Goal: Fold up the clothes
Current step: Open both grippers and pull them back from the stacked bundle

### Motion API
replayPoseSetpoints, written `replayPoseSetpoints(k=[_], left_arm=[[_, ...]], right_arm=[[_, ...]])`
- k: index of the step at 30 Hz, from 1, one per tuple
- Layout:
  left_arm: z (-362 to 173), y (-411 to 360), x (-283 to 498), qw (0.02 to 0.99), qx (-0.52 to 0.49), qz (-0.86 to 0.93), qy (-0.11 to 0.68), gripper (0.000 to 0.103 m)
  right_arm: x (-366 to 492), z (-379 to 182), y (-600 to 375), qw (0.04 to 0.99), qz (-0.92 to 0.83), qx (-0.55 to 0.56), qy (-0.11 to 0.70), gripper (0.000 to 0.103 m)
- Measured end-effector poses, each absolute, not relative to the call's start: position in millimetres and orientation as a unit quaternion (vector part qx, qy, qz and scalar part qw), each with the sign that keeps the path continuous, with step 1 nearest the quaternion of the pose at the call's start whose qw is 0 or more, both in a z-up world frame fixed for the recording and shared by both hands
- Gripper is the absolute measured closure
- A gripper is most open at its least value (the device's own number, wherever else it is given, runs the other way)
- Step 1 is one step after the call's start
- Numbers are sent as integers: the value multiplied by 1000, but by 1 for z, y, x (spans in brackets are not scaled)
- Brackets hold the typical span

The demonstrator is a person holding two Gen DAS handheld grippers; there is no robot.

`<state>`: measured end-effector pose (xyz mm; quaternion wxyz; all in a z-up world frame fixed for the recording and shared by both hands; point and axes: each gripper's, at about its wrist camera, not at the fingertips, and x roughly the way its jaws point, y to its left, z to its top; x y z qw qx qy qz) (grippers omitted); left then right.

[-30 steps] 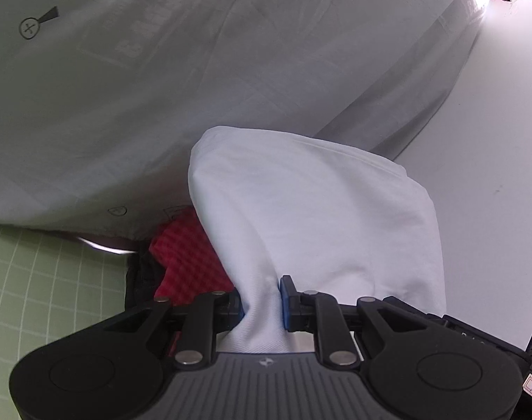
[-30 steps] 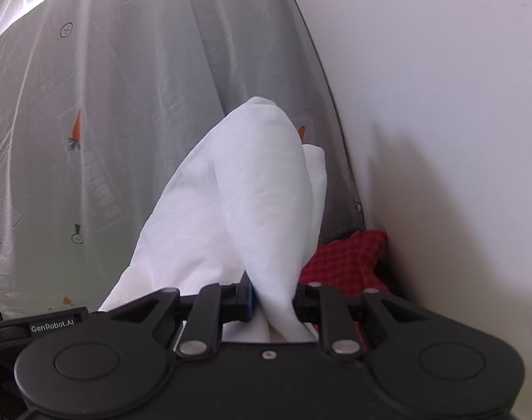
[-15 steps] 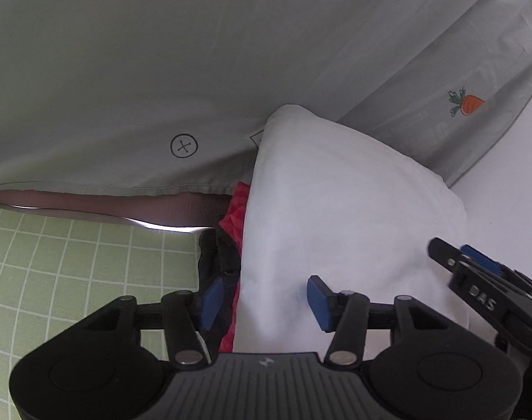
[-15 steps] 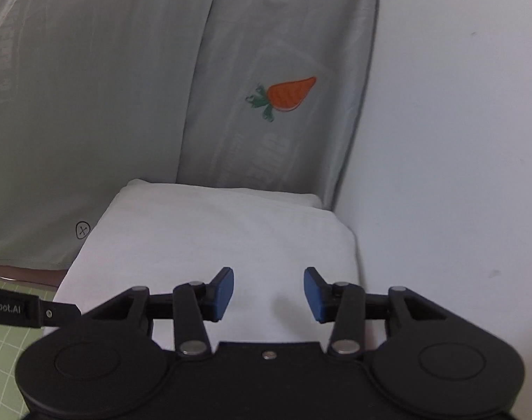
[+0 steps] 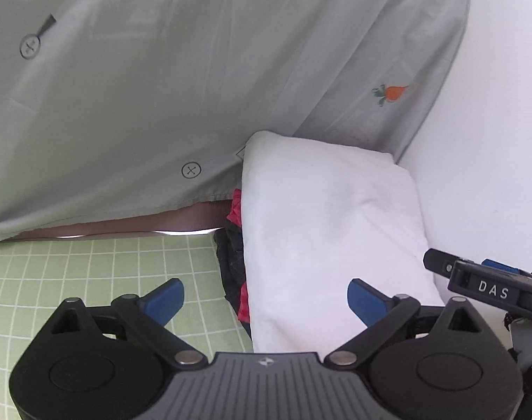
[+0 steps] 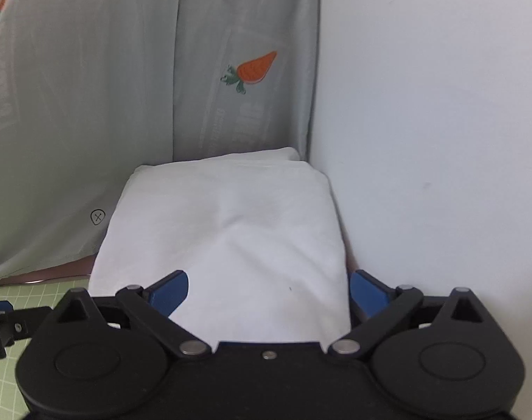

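My left gripper and right gripper just opened wide, gripping nothing, folded white cotton garment released on the red and black clothes, green grid mat beside.

white garment, folded, atop clothes pile

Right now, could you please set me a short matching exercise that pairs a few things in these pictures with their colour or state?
Column one:
1. folded cloth
2. curtain
3. mat
4. left claw

Column two:
A. green with a pale grid
B. open, its pads clear of the cloth
C. white, lying in the corner by the wall
D. grey, printed with a carrot

Pairs: 1-C, 2-D, 3-A, 4-B
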<state>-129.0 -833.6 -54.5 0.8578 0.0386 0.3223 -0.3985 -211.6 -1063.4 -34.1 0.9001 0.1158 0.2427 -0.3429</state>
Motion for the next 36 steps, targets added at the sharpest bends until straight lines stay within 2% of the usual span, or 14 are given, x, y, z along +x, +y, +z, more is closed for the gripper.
replayPoseSetpoints(k=[6,14,24,36], left_arm=[[-26,-783,-203,856,37,-417,304,0],[-32,-728,-277,841,83,-434,313,0],[-40,-694,-317,836,105,-433,322,0],[-39,-687,-331,840,107,-430,312,0]], right_arm=[[-284,-5,-995,901,-333,136,243,3],[-353,-1,-908,891,-337,157,261,2],[-405,-21,-860,881,-329,175,293,0],[-421,-15,-856,879,-338,168,292,0]])
